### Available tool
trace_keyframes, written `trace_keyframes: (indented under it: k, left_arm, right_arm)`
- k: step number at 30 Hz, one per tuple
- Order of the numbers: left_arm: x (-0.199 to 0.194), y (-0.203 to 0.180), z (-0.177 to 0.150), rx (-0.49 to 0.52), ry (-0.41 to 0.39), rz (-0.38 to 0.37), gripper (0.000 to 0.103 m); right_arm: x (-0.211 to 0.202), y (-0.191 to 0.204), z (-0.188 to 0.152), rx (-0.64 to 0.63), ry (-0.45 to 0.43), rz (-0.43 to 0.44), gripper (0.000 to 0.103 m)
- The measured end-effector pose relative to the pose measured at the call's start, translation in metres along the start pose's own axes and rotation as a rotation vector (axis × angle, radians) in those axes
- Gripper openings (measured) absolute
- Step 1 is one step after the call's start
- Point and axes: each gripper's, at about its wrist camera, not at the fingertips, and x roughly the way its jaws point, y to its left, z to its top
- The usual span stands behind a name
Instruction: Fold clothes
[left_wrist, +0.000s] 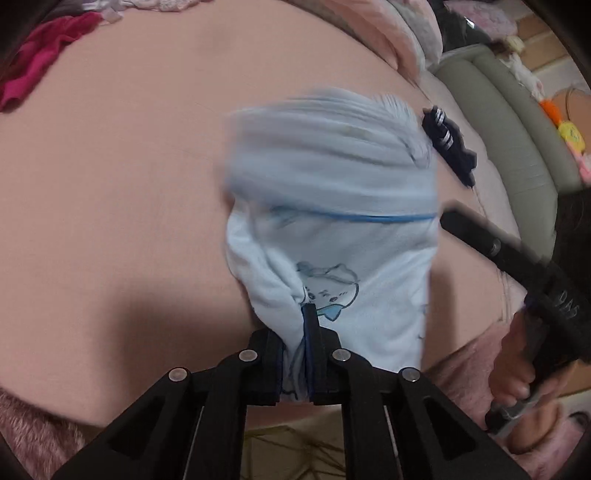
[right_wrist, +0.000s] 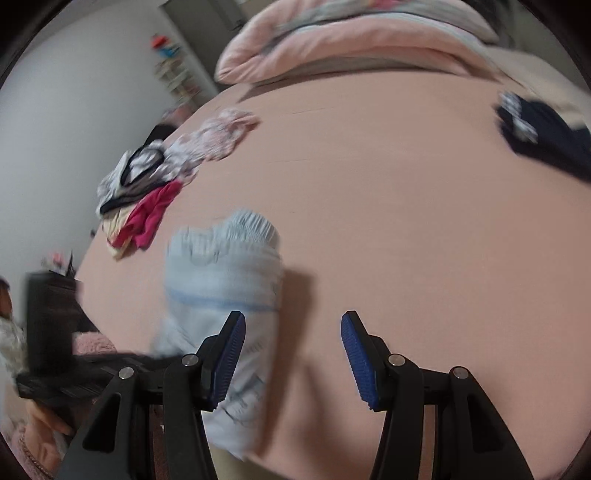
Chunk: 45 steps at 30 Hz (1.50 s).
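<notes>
The pale blue garment (left_wrist: 332, 229) hangs bunched from my left tool (left_wrist: 308, 332), clamped on one edge so it lifts off the pink bed (left_wrist: 110, 184). From the right wrist, my right tool (right_wrist: 293, 354) stands apart and empty just beside the garment, likely to take another edge.

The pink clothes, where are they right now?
The pink clothes lie in the heap at the bed's left edge in the right wrist view, left of the blue shorts held by the left tongs.
</notes>
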Motion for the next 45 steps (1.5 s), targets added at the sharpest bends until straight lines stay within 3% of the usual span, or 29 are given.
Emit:
trace_keyframes:
  k: [4,6,10,12,16,18,21,22,25,28,30,32,34,37,38,43,45]
  left_arm:
    - [-0.01,-0.003,0.005,0.028,0.027,0.03,0.014]
    - [-0.027,-0.01,0.007,0.077,0.028,0.102,0.024]
    - [-0.074,-0.023,0.009,0.187,-0.114,0.201,0.027]
    - [-0.086,-0.03,0.017,0.245,-0.18,0.168,0.027]
    - [-0.058,-0.045,0.046,0.324,-0.185,0.072,0.027]
    - [-0.028,-0.044,0.062,0.296,-0.148,0.037,0.027]
    - [0.015,-0.019,0.079,0.18,-0.052,0.042,0.029]
    - [0.022,-0.008,0.083,0.114,-0.055,0.005,0.03]
    - [0.017,-0.003,0.086,0.089,-0.021,0.002,0.03]
    - [0.004,-0.004,0.085,0.109,0.02,0.013,0.03]
    - [-0.016,0.003,0.082,0.052,-0.024,-0.005,0.03]
    - [-0.03,0.004,0.073,0.058,-0.048,0.017,0.03]
    - [-0.043,0.004,0.063,0.065,-0.072,0.04,0.03]
    - [-0.048,-0.009,0.032,0.095,-0.049,0.048,0.03]
    - [-0.047,-0.013,0.021,0.104,-0.032,0.03,0.03]
    - [-0.016,-0.004,-0.014,0.079,0.086,0.144,0.03]
    - [-0.029,-0.005,-0.014,0.056,0.025,0.124,0.03]
  right_arm:
    - [0.032,0.015,0.006,-0.109,0.037,-0.134,0.054]
    - [0.045,0.007,0.006,-0.086,0.086,-0.209,0.054]
    - [0.025,-0.013,0.005,0.013,0.057,-0.149,0.054]
    - [0.009,-0.013,0.007,-0.005,0.012,-0.156,0.054]
    - [0.001,0.003,0.015,-0.064,-0.022,-0.09,0.054]
    - [0.021,0.004,0.02,-0.066,0.012,-0.108,0.054]
    - [0.052,0.007,0.028,-0.068,0.063,-0.134,0.054]
    - [0.063,0.008,0.03,-0.069,0.081,-0.143,0.06]
    - [0.073,-0.009,0.032,0.043,0.094,-0.114,0.068]
    - [0.063,-0.004,0.028,-0.005,0.072,-0.134,0.068]
    - [0.048,-0.002,0.027,-0.019,0.041,-0.131,0.068]
    - [0.028,-0.004,0.018,-0.044,0.022,-0.1,0.068]
    - [0.022,0.005,0.007,-0.122,0.06,-0.069,0.068]
    - [0.025,0.004,-0.027,-0.294,0.149,-0.147,0.068]
    - [0.022,-0.002,-0.035,-0.294,0.145,-0.164,0.068]
    - [-0.003,-0.048,-0.046,-0.119,0.135,-0.209,0.068]
    - [-0.02,-0.05,-0.051,-0.141,0.089,-0.21,0.068]
